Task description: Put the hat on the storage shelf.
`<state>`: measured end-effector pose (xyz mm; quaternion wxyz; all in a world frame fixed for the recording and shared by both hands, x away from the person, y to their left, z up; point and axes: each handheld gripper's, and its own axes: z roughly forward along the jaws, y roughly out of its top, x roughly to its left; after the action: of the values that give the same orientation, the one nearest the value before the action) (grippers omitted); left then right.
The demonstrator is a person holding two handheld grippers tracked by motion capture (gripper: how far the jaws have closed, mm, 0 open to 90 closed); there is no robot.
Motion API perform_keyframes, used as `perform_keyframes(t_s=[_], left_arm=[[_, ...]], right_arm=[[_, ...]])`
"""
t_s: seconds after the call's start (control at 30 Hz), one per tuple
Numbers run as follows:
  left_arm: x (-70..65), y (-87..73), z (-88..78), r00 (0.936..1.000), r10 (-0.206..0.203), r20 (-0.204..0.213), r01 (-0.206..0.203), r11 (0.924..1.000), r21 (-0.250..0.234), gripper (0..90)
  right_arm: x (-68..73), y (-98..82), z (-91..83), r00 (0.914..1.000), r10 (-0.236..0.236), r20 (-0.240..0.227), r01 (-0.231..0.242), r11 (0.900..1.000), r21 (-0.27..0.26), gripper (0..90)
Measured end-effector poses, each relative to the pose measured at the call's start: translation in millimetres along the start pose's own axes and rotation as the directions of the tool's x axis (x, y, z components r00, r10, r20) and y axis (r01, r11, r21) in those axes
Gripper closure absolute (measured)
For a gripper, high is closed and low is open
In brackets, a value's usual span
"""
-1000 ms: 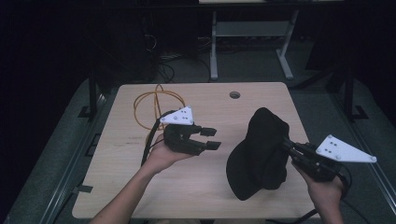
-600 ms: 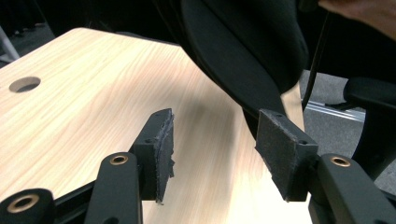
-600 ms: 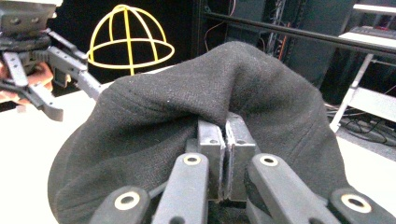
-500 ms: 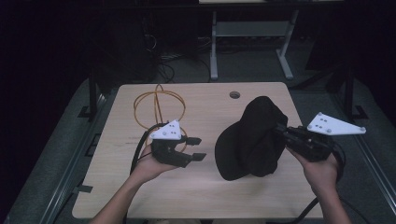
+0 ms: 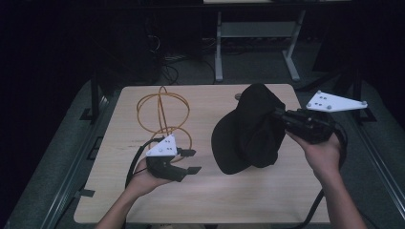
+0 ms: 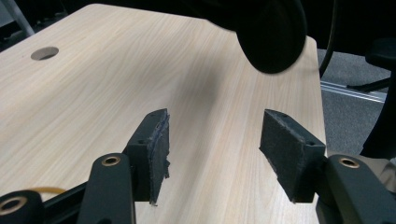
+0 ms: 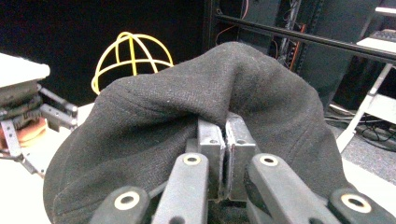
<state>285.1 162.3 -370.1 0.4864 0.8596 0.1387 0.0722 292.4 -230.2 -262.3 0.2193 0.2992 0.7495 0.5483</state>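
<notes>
A black knitted cap [image 5: 250, 129] hangs over the right half of a light wooden worktop [image 5: 119, 191], its fabric bunched and pinched at its right edge. The brim end droops lowest toward the near side; whether it touches the worktop cannot be told. The crown rises toward the far edge. At the far left of the worktop stands a yellow-orange wire frame [image 5: 162, 112], dome-shaped and made of crossing hoops, upright and well apart from the cap.
</notes>
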Motion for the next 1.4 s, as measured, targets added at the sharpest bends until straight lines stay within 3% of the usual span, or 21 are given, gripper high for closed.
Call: perform_keyframes(t_s=[0.37,0.8,1.4], left_arm=[[-11.1,-21.9,6.5,0.9988,0.039,-0.028,-0.038,0.9991,0.021,38.5],[-28.0,-36.6,21.6,0.9966,0.076,0.032,-0.078,0.9958,0.048,37.6],[-36.0,-41.6,30.4,0.9915,0.121,0.048,-0.124,0.9900,0.067,36.0]], right_arm=[[0.6,31.7,21.0,0.9991,-0.017,-0.039,0.017,1.000,0.006,87.7],[9.7,67.8,51.9,0.9941,-0.040,-0.101,0.040,0.999,0.000,87.7],[32.0,114.9,115.7,0.9777,-0.069,-0.198,0.075,0.997,0.023,87.5]])
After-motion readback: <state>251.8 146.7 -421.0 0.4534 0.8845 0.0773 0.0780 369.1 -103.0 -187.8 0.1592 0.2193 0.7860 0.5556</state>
